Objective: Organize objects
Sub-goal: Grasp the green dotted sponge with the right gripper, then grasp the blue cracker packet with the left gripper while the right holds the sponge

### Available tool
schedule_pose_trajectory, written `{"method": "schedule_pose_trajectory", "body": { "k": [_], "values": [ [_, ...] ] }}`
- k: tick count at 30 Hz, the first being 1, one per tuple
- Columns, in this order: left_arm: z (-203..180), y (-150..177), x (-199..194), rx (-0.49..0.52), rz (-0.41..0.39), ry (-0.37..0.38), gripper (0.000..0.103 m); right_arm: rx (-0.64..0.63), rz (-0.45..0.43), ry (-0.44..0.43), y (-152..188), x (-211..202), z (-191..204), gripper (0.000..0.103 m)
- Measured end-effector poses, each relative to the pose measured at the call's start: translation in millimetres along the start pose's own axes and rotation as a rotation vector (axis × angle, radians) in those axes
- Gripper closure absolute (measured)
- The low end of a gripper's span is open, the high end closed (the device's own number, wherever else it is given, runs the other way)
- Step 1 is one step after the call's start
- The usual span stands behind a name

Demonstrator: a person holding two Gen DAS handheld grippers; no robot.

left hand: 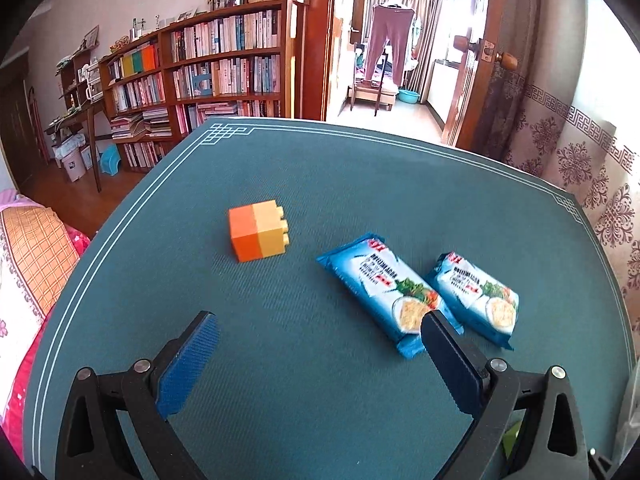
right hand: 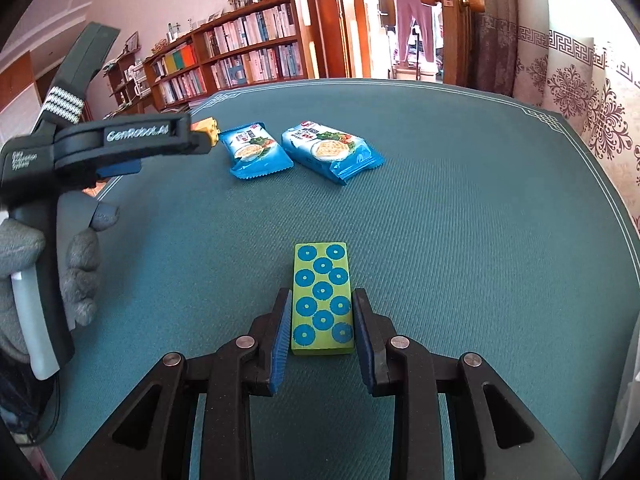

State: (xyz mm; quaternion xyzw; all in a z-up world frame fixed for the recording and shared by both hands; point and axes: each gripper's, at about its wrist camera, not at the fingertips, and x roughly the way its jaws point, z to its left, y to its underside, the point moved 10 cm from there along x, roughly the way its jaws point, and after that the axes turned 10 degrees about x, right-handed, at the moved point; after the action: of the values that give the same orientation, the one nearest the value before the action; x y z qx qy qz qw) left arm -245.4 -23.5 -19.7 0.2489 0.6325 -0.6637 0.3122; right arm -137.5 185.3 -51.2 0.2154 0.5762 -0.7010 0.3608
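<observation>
We see the right hand-held gripper (right hand: 322, 334) pinching a flat lime-green rectangular wooden block with blue ring dots (right hand: 323, 299); the blue pads (right hand: 280, 340) press on both long sides near the block's near end. The block lies flat on the desk (right hand: 480, 220), which is covered with a teal mat with a white line border, and its far end pokes out past the fingertips.

The left hand-held gripper (left hand: 320, 336) is spread wide with nothing between the jaws, hanging above bare mat. Its right pad (left hand: 448, 356) overlaps the near corner of a blue plastic snack packet (left hand: 384, 288) in the left wrist view; we cannot tell if it touches it. A second matching blue snack packet (left hand: 476, 296) lies just beside the first, on its right, both flat and slanted the same way. Left of the packets, apart from them, sits an orange and yellow toy brick cube (left hand: 258, 234), studs facing right.

In the right wrist view, the left hand-held gripper shows from the side at the left edge, held by a grey-gloved hand (right hand: 76, 264). The two packets lie farther out on the desk, well apart from the green block, and the yellow end of the brick cube peeks out from behind the gripper's black arm.

Behind the desk stand wooden bookshelves full of books (left hand: 224, 64), an open wooden door (left hand: 488, 60), and purple trousers on a hanger (left hand: 390, 40). A patterned curtain (left hand: 580, 160) hangs on the right.
</observation>
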Motion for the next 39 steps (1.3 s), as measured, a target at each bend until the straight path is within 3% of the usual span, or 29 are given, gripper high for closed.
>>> {"method": "schedule_pose_trajectory", "body": {
  "k": [11, 24, 30, 34, 39],
  "values": [
    [-18, -20, 47, 0.001, 0.064, -0.044, 0.000, 0.020, 0.000, -0.024, 2, -1, -2, 0.073],
    [2, 14, 51, 0.040, 0.126, -0.074, 0.000, 0.027, 0.000, -0.032, 1, 0, -3, 0.073],
    [9, 16, 52, 0.011, 0.123, -0.047, 0.001, 0.025, 0.000, -0.030, 1, 1, -3, 0.073],
    [0, 7, 53, 0.060, 0.099, -0.037, 0.015, 0.025, 0.000, -0.031, 1, 1, -3, 0.073],
    [-17, 2, 48, 0.108, 0.075, 0.023, 0.052, 0.025, 0.001, -0.031, 1, 1, -3, 0.073]
  ]
}}
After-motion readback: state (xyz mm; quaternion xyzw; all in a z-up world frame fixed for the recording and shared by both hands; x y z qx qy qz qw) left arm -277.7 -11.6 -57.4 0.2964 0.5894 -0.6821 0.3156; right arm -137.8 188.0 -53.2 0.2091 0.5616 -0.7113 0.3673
